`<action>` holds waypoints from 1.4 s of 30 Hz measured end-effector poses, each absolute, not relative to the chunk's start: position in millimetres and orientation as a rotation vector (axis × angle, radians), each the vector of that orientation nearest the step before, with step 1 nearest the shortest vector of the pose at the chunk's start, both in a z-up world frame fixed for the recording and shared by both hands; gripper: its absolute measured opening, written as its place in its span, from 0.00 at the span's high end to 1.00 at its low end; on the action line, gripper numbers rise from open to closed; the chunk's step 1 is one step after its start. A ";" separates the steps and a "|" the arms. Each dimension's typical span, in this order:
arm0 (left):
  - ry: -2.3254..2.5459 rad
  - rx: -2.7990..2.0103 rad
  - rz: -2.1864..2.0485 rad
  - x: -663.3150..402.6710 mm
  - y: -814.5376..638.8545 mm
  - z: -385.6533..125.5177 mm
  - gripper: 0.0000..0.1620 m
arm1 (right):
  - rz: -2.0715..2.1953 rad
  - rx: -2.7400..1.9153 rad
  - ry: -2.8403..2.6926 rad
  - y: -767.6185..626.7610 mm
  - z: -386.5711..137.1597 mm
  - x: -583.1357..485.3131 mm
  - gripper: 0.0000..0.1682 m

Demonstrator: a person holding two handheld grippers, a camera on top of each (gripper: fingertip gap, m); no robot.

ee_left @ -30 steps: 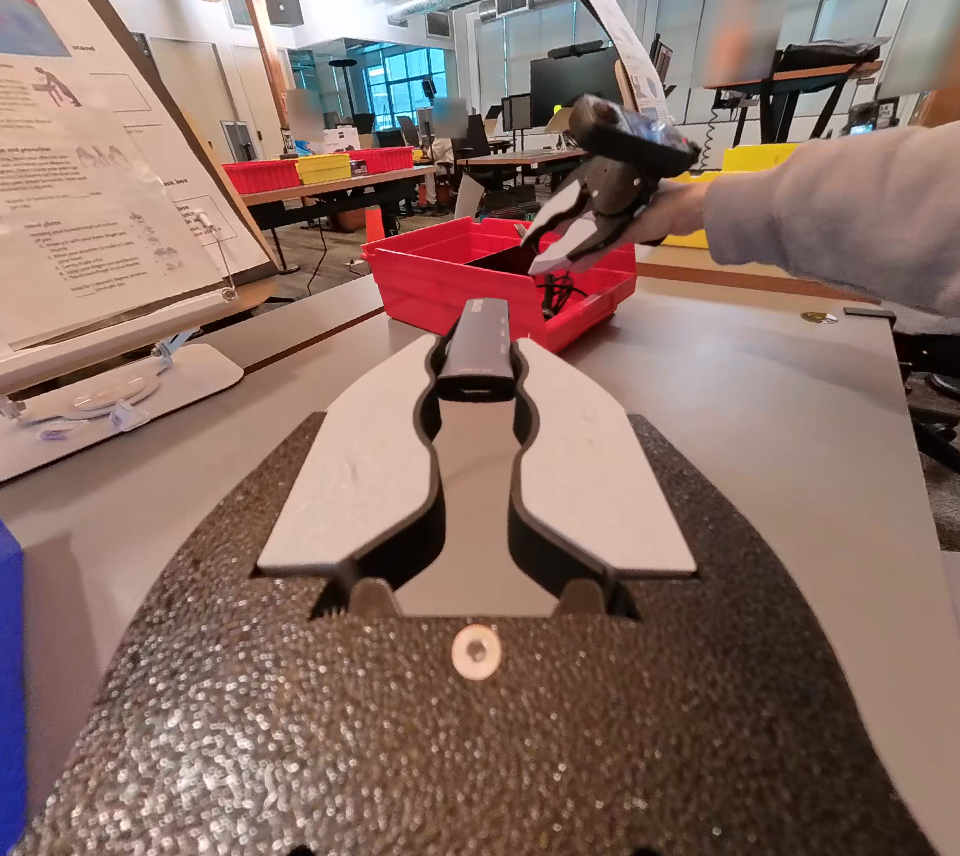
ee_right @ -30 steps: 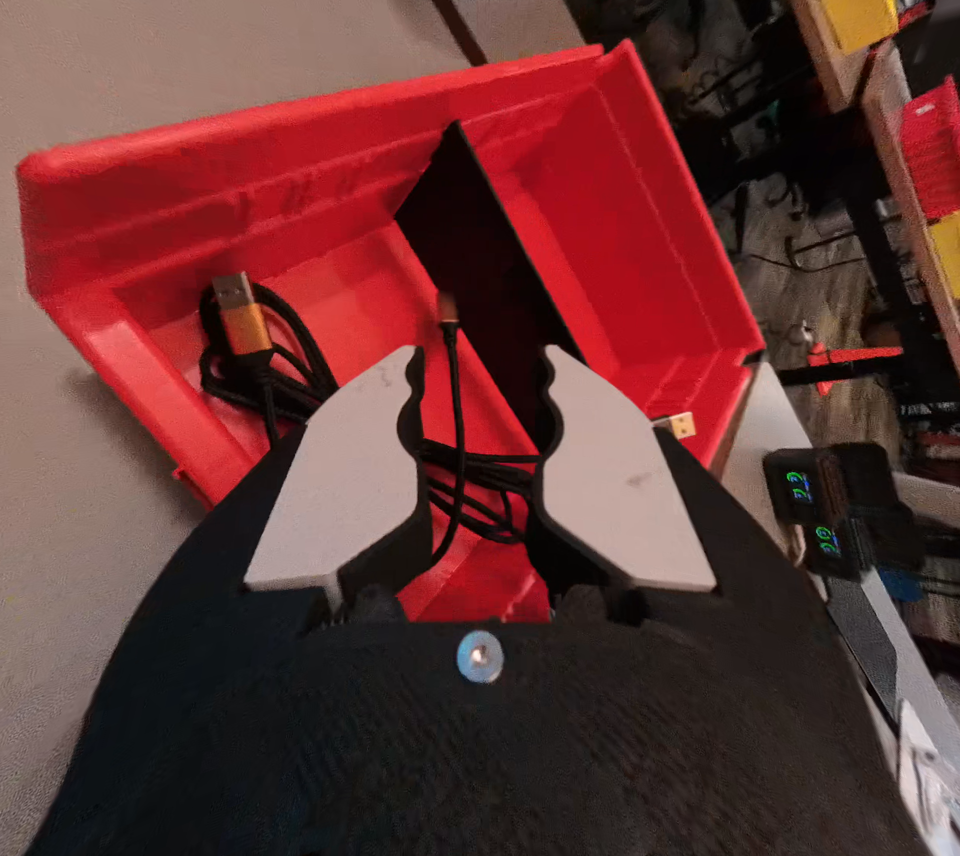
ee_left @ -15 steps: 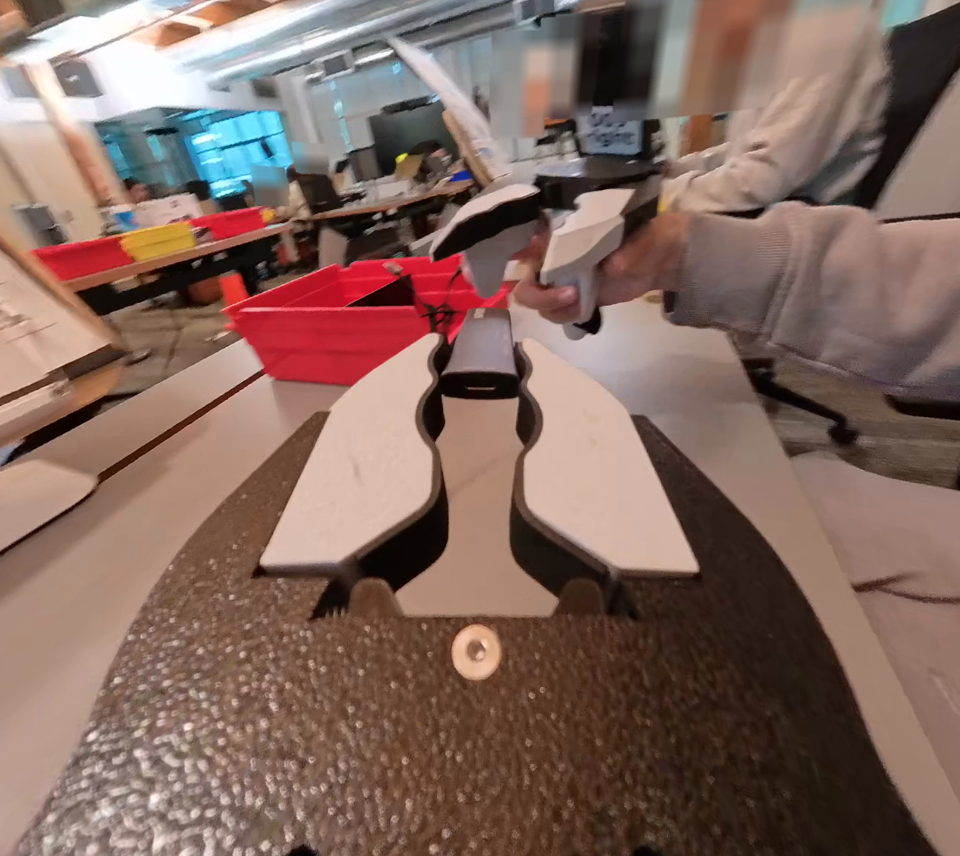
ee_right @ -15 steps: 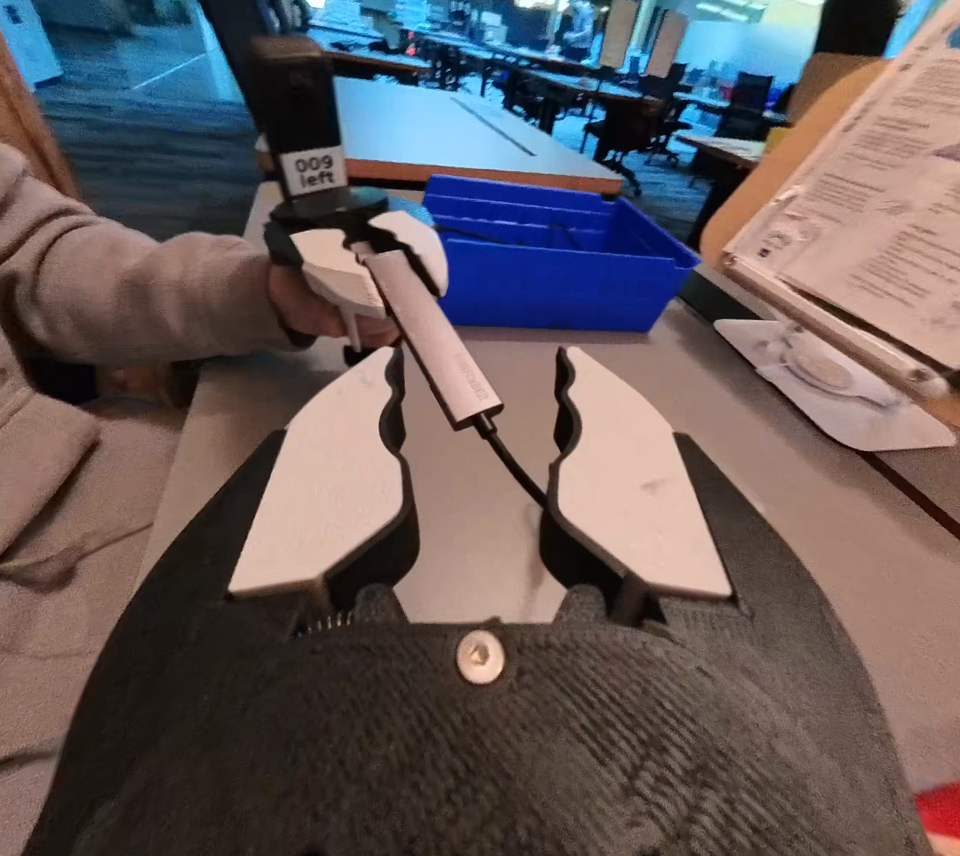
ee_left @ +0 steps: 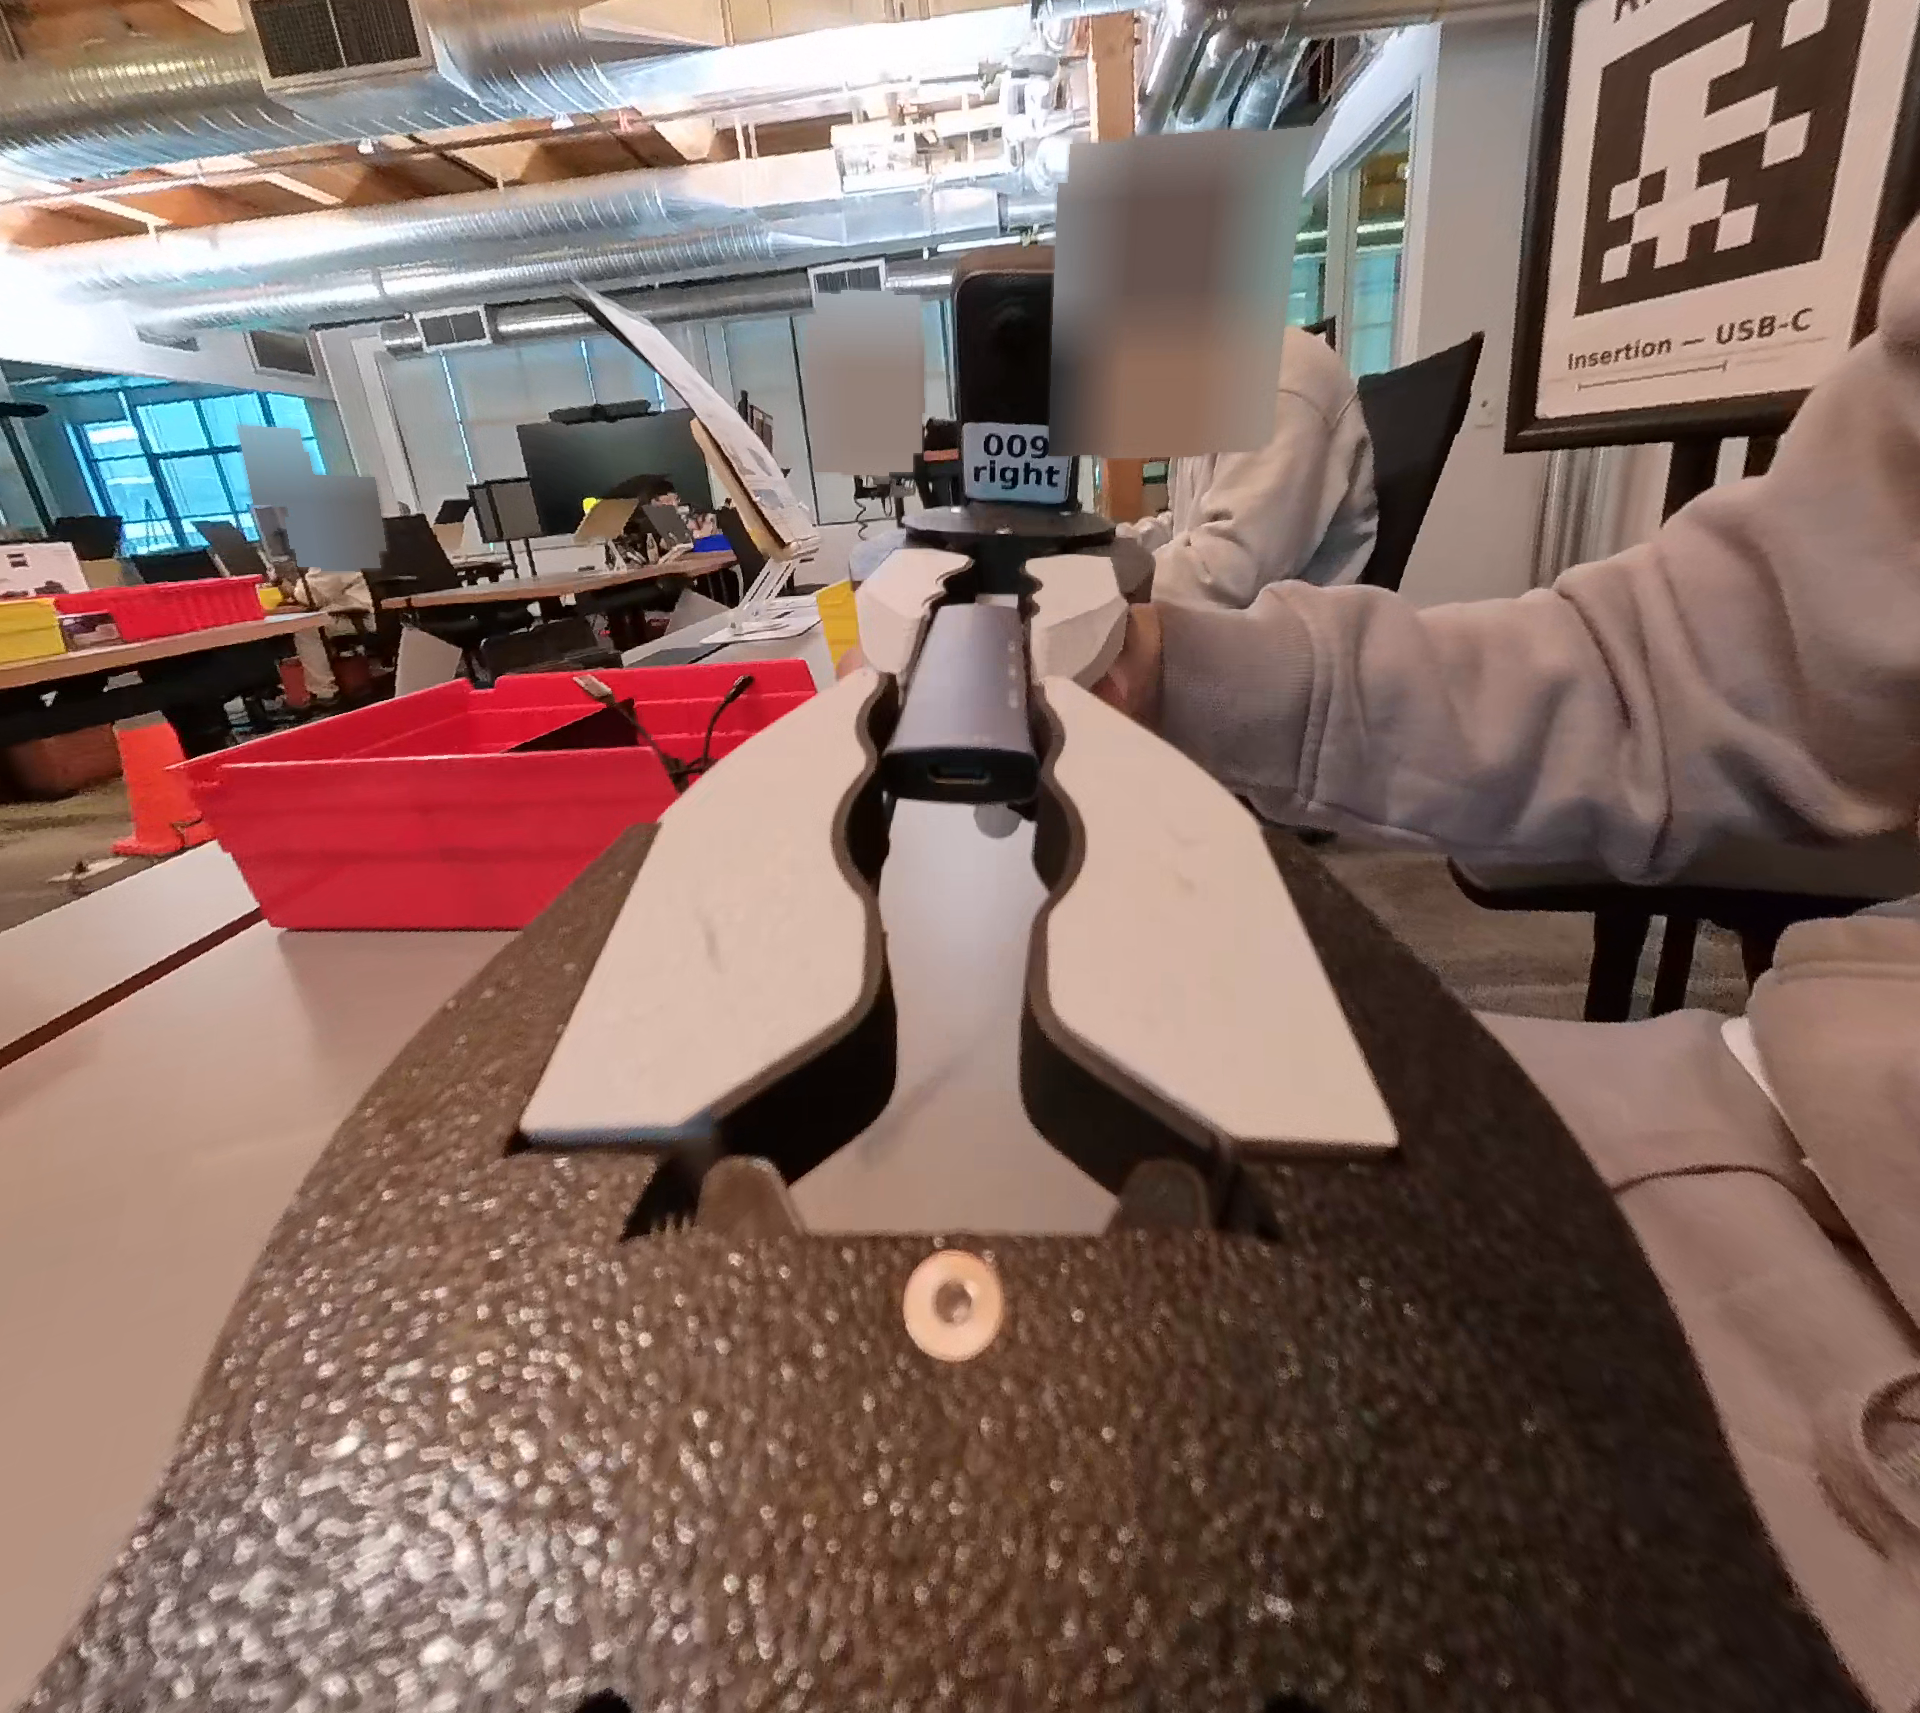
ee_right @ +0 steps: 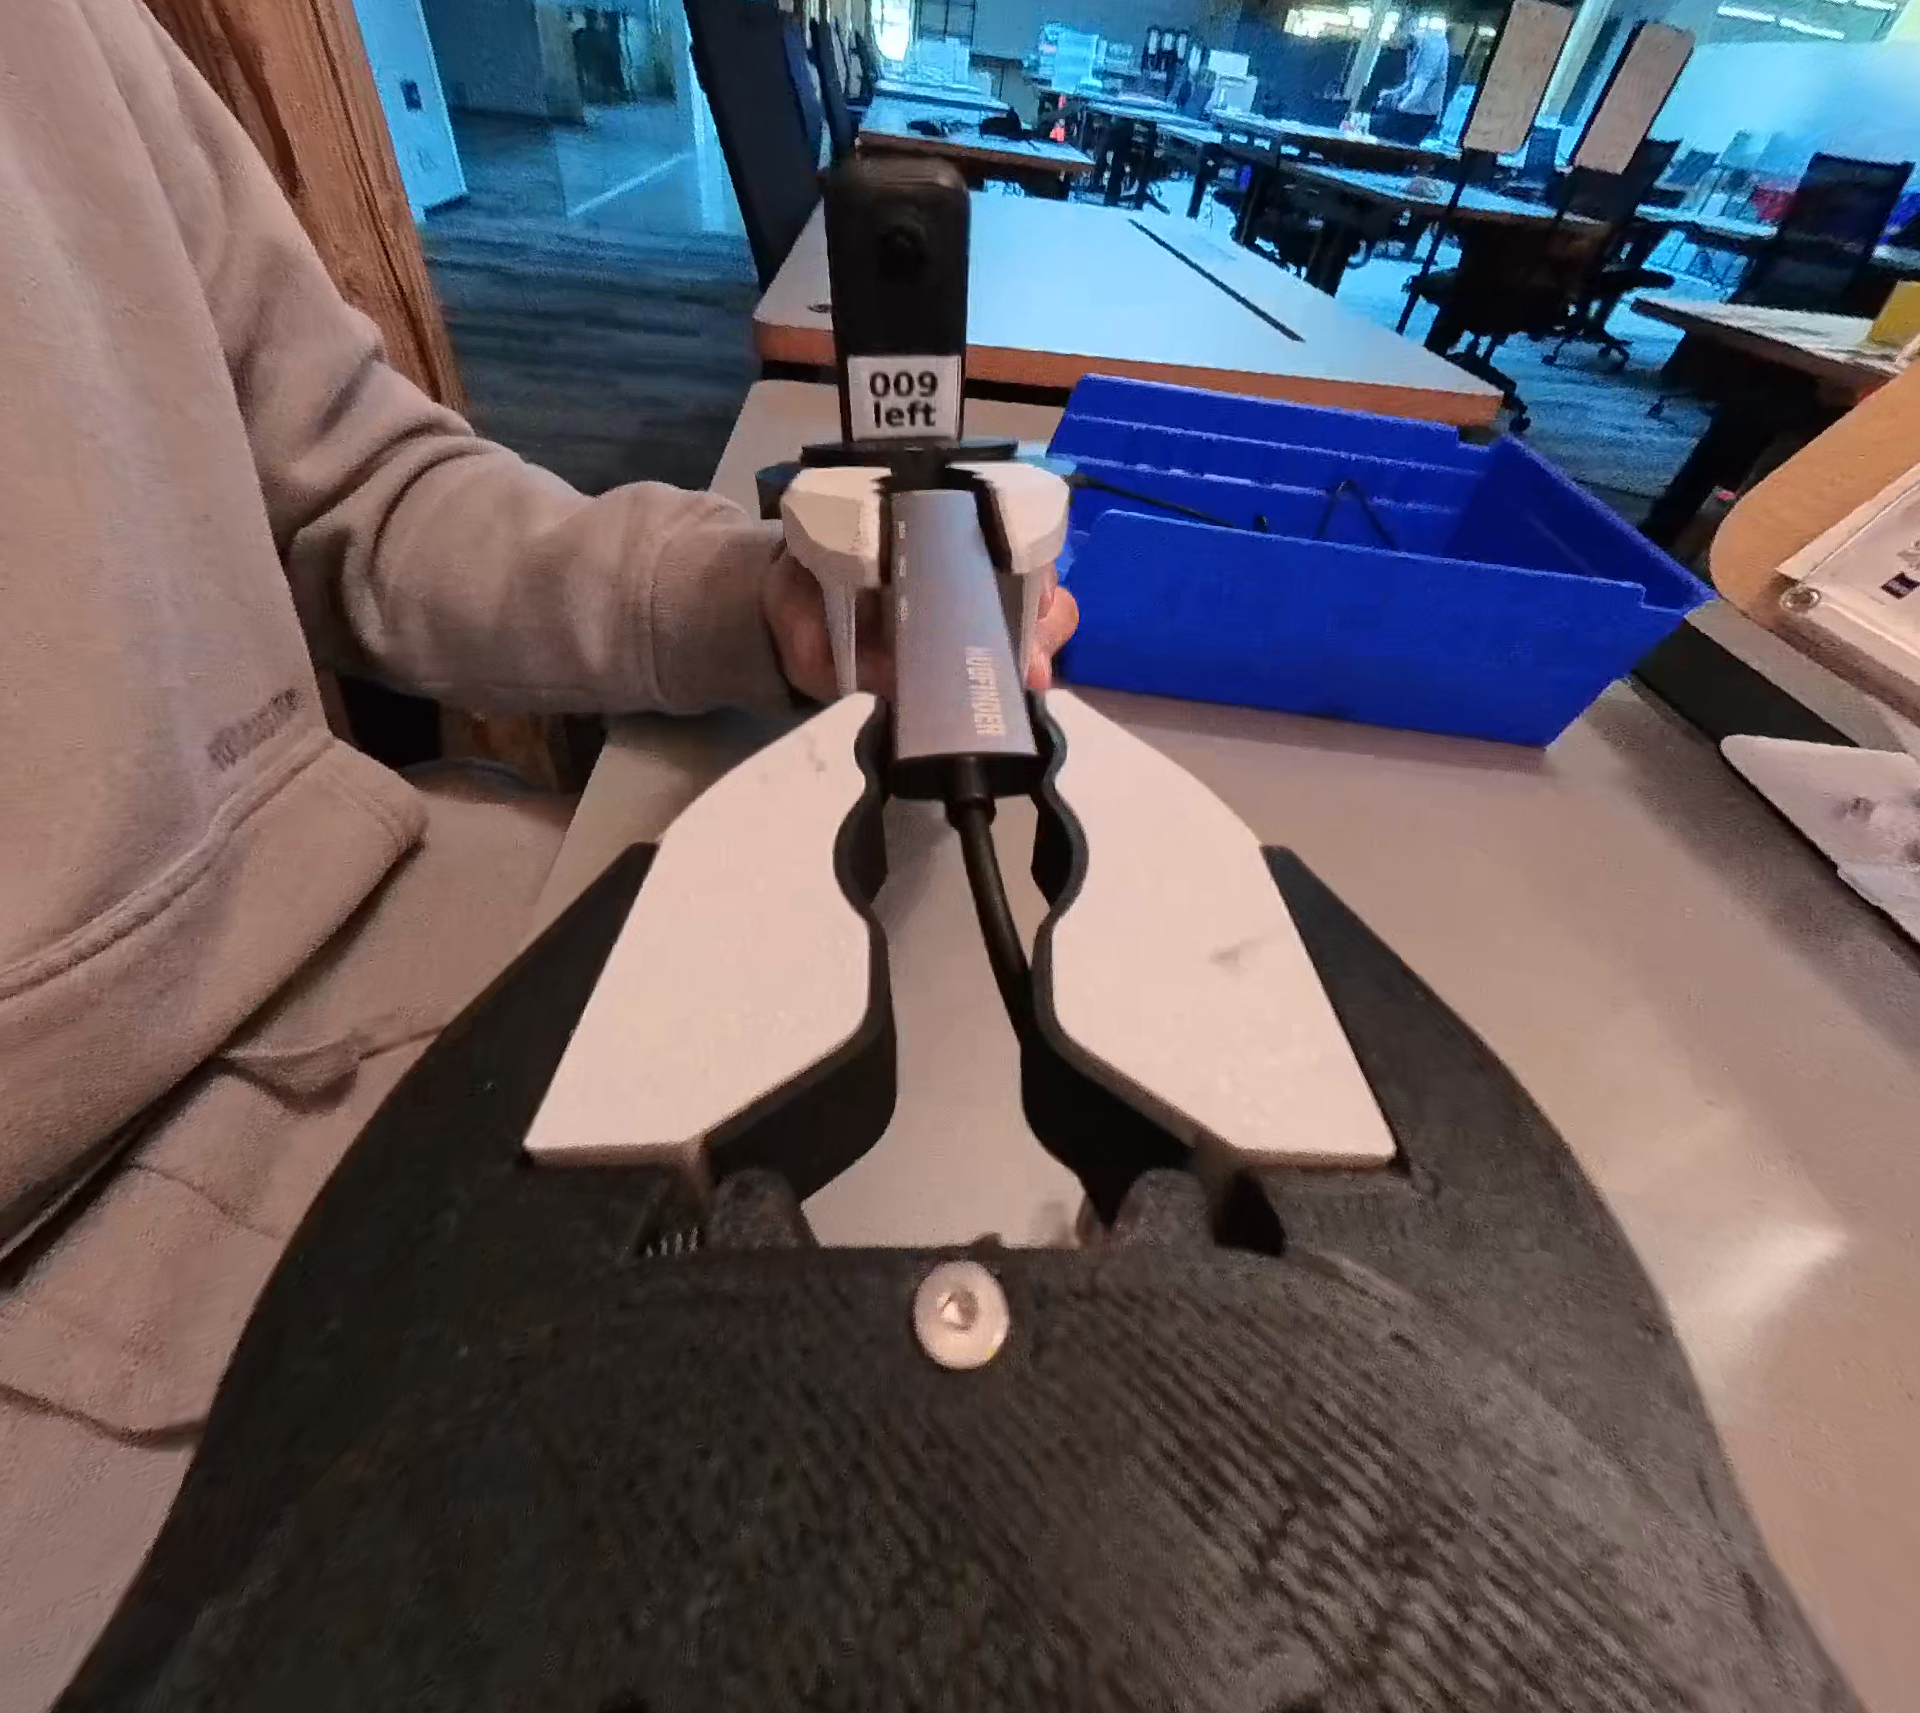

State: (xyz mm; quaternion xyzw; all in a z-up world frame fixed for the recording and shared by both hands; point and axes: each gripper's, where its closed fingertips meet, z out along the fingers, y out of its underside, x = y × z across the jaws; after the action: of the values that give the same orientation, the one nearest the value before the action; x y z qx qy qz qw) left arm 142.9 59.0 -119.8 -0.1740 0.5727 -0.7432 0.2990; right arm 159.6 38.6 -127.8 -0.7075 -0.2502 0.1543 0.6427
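Note:
A grey USB hub (ee_left: 966, 697) is held in the air between both grippers, above the grey table (ee_left: 208, 1144). My left gripper (ee_left: 961, 728) is shut on the end with a port facing its camera. My right gripper (ee_right: 961, 749) is shut on the other end of the hub (ee_right: 951, 645), where a black cable (ee_right: 992, 884) comes out and runs back between its fingers. The grippers face each other: the right gripper (ee_left: 987, 614) shows beyond the hub in the left wrist view, and the left gripper (ee_right: 925, 520) in the right wrist view.
A red bin (ee_left: 447, 801) with black cables (ee_left: 665, 728) sits on the table to the left in the left wrist view. A blue bin (ee_right: 1351, 624) stands behind the left gripper. A document stand (ee_right: 1849, 583) is at the right. A person's sleeves (ee_right: 312, 520) flank both grippers. The tips of both grippers are at nearly the same place.
My right gripper has left the red bin, swung round to face the left gripper, and shut on the hub's cable end. My left gripper has turned right with the hub.

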 end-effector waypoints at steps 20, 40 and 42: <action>1.412 -0.599 -1.806 159.6 78.8 -121.2 0.63 | 0.278 -1.584 -0.338 44.5 -102.6 207.9 0.86; 1.527 -0.676 -1.698 174.9 76.3 -158.9 0.68 | -0.201 -1.675 0.207 63.8 -89.1 548.3 0.86; 1.528 -0.679 -1.706 175.1 76.4 -159.6 0.69 | -0.262 -1.795 0.236 60.9 -112.3 562.4 0.86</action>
State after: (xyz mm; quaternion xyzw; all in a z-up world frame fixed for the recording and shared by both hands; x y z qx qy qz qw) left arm 175.1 76.4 -159.6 -0.2643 0.5950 -0.6642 0.3674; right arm 562.4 60.9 -112.3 -0.7775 0.1021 -0.1137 0.6100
